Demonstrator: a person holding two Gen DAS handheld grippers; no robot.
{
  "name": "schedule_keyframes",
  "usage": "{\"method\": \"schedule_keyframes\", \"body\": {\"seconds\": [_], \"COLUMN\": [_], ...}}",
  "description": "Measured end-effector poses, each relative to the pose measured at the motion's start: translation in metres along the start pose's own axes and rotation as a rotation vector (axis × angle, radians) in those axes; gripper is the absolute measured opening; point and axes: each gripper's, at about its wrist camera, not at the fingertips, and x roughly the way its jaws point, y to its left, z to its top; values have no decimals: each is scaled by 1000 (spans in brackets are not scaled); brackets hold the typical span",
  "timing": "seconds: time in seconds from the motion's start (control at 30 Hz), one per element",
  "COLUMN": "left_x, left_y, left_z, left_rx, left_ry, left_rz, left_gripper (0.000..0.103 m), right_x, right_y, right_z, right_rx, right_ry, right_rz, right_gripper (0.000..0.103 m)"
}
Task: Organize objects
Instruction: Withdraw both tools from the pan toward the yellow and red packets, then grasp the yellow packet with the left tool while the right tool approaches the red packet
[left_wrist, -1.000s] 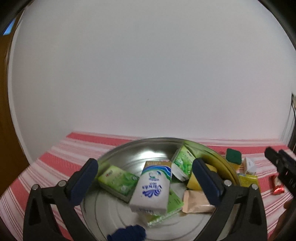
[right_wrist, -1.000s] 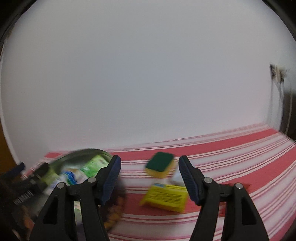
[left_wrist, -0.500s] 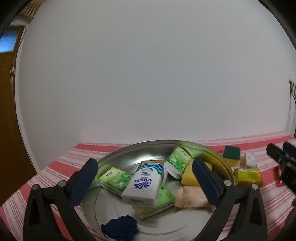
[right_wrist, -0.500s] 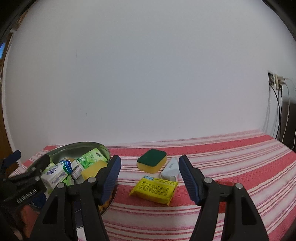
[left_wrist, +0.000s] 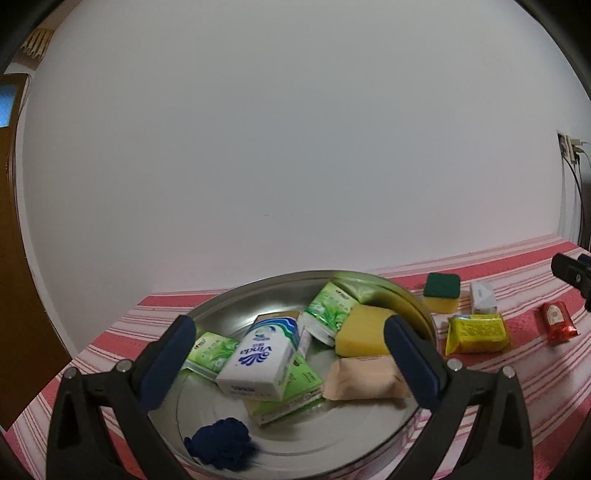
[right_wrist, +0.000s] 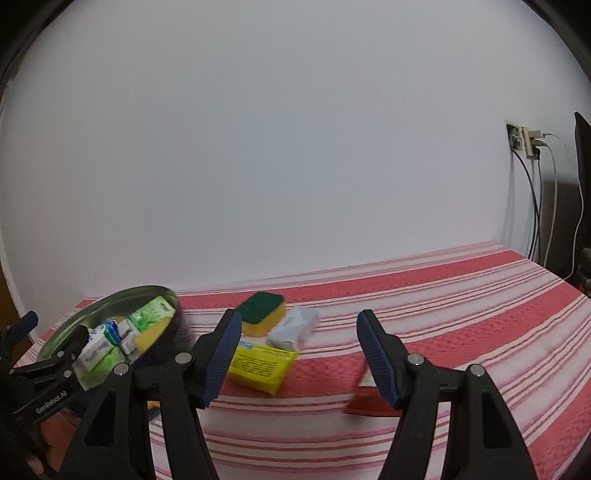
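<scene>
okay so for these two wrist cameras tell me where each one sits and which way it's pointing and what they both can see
Left wrist: rides on the left gripper, low over the metal basin, facing the white wall; its two open blue-padded fingers frame the packets inside, and the right gripper's tip shows at the right edge.
Right wrist: rides on the right gripper, above the striped tablecloth, facing the same wall; its open fingers frame the yellow packet, with the left gripper at lower left.
Shared: basin, green-topped sponge, yellow packet, small white box, red packet.
</scene>
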Motion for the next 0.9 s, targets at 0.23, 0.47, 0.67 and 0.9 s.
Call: {"method": "schedule_keyframes", "body": {"seconds": [0.23, 0.47, 0.67, 0.9], "left_x": [-7, -24, -20, -8], "left_y": [-8, -41, -75, -147], "left_z": [-1, 0, 5, 16], "left_rx": [-35, 57, 110, 247], "left_ry": [32, 1, 36, 95], "left_rz": [-83, -147, -274, -405], "left_gripper": [103, 103, 103, 103], "right_x": [17, 20, 28, 31], "right_y": [-24, -63, -97, -118], "right_z": [4, 9, 11, 9], "right_rx": [-4, 22, 109, 212], "right_ry": [9, 31, 67, 88], "right_rz": [-61, -116, -131, -110], "right_gripper": [67, 67, 67, 67]}}
